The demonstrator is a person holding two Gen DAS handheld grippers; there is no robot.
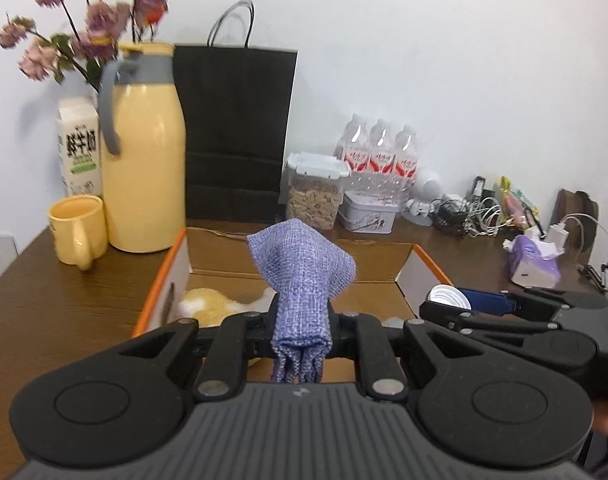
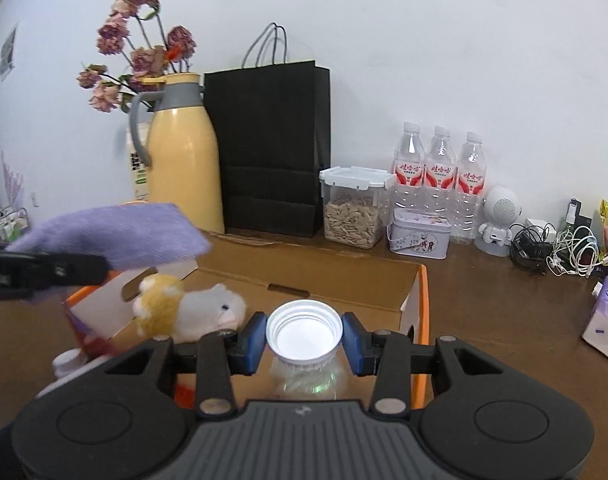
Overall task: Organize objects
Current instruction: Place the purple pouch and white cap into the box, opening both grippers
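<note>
Left gripper (image 1: 300,336): fingers nearly closed, pinching folded blue woven cloth (image 1: 302,280), held above open cardboard box (image 1: 407,258) on wooden tabletop (image 1: 64,288). Right gripper (image 2: 304,342): blue-padded fingers (image 2: 250,344) partway open, clamped on neck of clear plastic jar (image 2: 304,334), white mouth facing camera, over box's near edge. Plush hamster (image 2: 192,308) lies inside box, left part. Behind box: yellow thermos jug (image 1: 144,160), yellow mug (image 1: 78,230), black paper bag (image 1: 236,132), seed container (image 2: 353,208), three water bottles (image 2: 439,168).
</note>
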